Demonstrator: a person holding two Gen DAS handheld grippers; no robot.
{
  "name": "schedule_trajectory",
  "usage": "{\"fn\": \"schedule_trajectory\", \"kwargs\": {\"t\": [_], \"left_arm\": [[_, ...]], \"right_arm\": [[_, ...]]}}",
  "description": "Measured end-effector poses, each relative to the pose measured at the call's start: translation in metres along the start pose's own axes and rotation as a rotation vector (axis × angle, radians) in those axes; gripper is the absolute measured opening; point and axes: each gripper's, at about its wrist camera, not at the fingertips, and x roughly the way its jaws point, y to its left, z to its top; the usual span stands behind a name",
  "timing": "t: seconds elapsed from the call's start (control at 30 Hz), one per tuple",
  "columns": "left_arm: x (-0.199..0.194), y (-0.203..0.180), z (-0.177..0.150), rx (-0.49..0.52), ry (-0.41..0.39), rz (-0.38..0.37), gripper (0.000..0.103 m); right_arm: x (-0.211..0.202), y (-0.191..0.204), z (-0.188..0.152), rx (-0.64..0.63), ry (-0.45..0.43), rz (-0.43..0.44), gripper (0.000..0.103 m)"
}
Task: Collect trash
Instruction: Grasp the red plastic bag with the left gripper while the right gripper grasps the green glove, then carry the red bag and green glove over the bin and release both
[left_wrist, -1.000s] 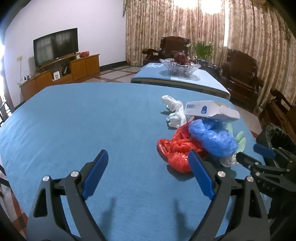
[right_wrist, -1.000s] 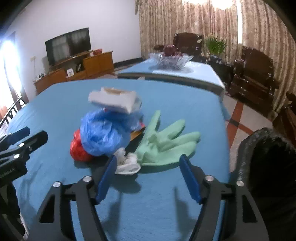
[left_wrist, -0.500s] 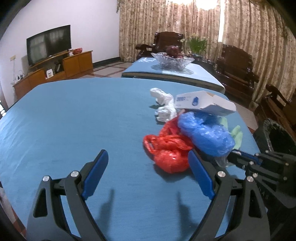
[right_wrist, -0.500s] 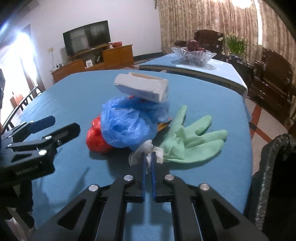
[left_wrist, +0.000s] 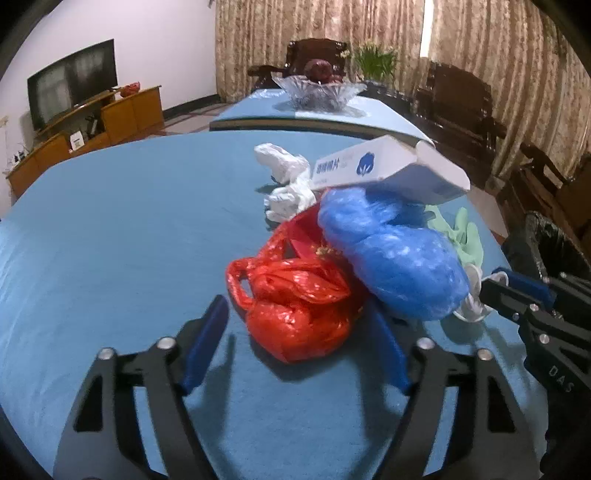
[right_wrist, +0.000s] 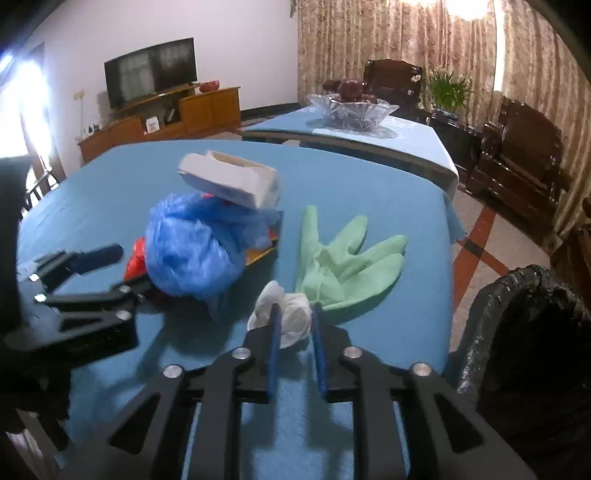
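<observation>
The pick-up step was in hand: the left gripper (left_wrist: 295, 332) was closing around the red bag (left_wrist: 295, 314) on the blue table (left_wrist: 110, 240), pads not yet pressing; the right gripper (right_wrist: 295, 332), jaws easing apart, straddled the white wad (right_wrist: 291, 317) beside the green glove (right_wrist: 347, 266). Next, each load probably needed a firm pinch, then carrying to the black-lined bin (right_wrist: 524, 332) just off the table's edge.

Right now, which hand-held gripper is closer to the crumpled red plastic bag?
Left. The left hand-held gripper straddles the crumpled red plastic bag, its jaws closing. The right hand-held gripper is beyond the blue bag, around a white wad.

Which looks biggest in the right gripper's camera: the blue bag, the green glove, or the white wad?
1. Blue bag and green glove: they look about alike, too close to rank.
2. White wad: smallest, even though it is nearest the camera.
</observation>
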Motion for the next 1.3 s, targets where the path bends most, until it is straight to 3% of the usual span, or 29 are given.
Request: {"fn": "schedule_trajectory", "kwargs": {"t": [0.1, 0.2, 0.27, 0.33, 0.37, 0.4, 0.8, 1.3], "left_arm": [[0.002, 0.003, 0.000, -0.008, 0.012, -0.014, 0.051], [0.000, 0.006, -0.001, -0.017, 0.008, -0.021, 0.047], [-0.001, 0.007, -0.001, -0.020, 0.006, -0.018, 0.045], [-0.004, 0.010, -0.002, -0.028, 0.001, -0.014, 0.043], [-0.008, 0.013, -0.003, -0.032, -0.006, -0.006, 0.043], [-0.011, 0.015, -0.002, -0.035, -0.013, -0.001, 0.042], [-0.059, 0.026, 0.003, -0.058, -0.074, 0.024, 0.041], [-0.095, -0.055, 0.023, 0.044, -0.132, -0.088, 0.041]], "right_arm": [[0.005, -0.002, 0.000, 0.017, 0.008, -0.010, 0.052], [0.015, -0.004, 0.000, 0.036, 0.036, -0.004, 0.061], [0.019, -0.003, -0.001, 0.041, 0.053, 0.010, 0.062], [0.025, -0.001, -0.002, 0.044, 0.075, 0.051, 0.052], [0.026, 0.001, -0.003, 0.050, 0.085, 0.089, 0.033], [0.027, 0.003, -0.004, 0.056, 0.091, 0.107, 0.030], [-0.012, -0.002, 0.001, 0.061, 0.024, 0.074, 0.025], [-0.090, -0.039, 0.008, 0.105, -0.096, 0.034, 0.022]]}}
